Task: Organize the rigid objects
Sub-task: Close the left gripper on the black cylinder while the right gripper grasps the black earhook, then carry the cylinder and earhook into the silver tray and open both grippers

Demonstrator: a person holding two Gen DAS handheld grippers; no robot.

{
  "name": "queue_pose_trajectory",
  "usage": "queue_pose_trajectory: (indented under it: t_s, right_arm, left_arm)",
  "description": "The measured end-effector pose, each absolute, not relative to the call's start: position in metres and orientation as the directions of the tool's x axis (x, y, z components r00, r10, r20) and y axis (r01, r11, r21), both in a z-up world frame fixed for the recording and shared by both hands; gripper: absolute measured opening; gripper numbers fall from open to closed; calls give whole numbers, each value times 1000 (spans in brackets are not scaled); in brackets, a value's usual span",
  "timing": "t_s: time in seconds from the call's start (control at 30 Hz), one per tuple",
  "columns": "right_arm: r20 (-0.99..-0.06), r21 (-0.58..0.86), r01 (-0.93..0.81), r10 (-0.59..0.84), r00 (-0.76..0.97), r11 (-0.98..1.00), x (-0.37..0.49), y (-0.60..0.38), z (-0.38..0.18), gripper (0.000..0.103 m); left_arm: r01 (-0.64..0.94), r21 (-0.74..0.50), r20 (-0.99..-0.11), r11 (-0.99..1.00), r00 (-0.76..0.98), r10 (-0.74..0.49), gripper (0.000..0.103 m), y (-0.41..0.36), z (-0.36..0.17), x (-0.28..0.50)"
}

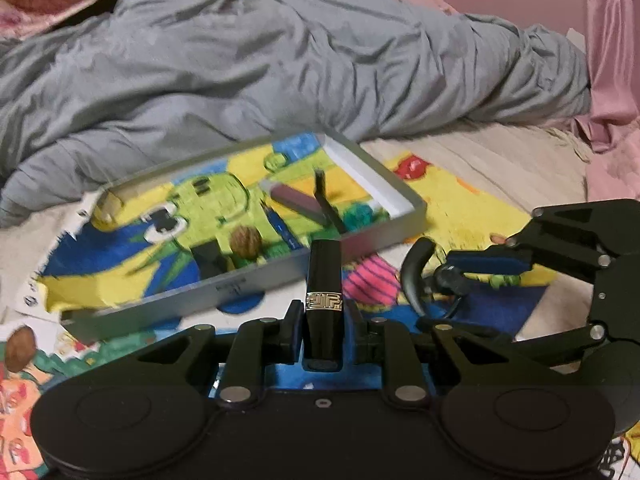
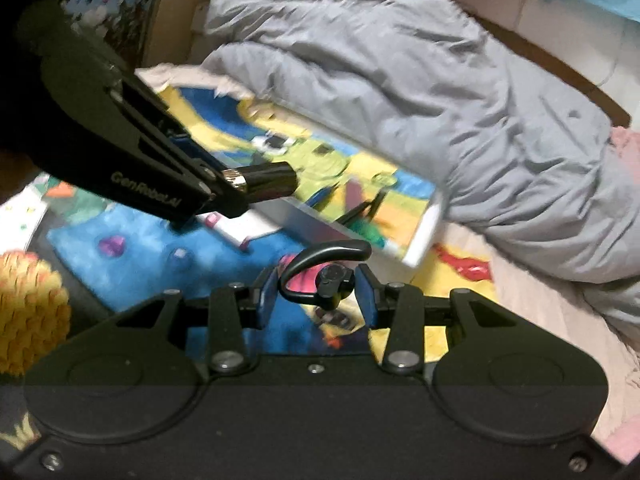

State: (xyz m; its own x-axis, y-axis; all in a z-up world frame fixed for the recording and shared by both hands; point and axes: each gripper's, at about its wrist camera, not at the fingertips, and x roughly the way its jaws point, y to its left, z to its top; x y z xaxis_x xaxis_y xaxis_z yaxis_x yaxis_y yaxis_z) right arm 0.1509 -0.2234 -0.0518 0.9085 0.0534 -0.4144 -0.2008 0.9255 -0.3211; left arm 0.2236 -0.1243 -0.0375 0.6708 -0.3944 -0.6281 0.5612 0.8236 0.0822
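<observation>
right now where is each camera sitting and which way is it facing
Left wrist view: sits on the left gripper, looking along its fingers, shut on a black lipstick tube, toward the grey box lid and grey duvet; the right gripper enters from the right.
Right wrist view: sits on the right gripper, around a black earhook earpiece, facing the same lid; the left gripper enters from upper left.
Shared: lid, duvet, lipstick, earpiece, both grippers.

left gripper (image 1: 323, 322) clamped on black lipstick tube (image 1: 324, 280), frame centre | grey tray (image 1: 256, 280) behind | right gripper (image 1: 460, 276) gripping black earpiece (image 1: 416, 268), right
</observation>
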Motion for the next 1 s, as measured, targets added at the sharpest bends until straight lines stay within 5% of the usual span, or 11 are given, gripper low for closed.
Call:
queue_pose_trajectory:
  t_s: [0.33,1.0]
  right_arm:
    - [-292,-289,-76,-13,956,954,157,-249,-35,33]
    - [-337,-217,-59,-19,941,974,240,-269,-64,33]
  left_arm:
    - [440,86,-521,894,784,-336,22,-141,-19,241]
    - [385,-49,-527,921,774,-352,22,-157,-59,308]
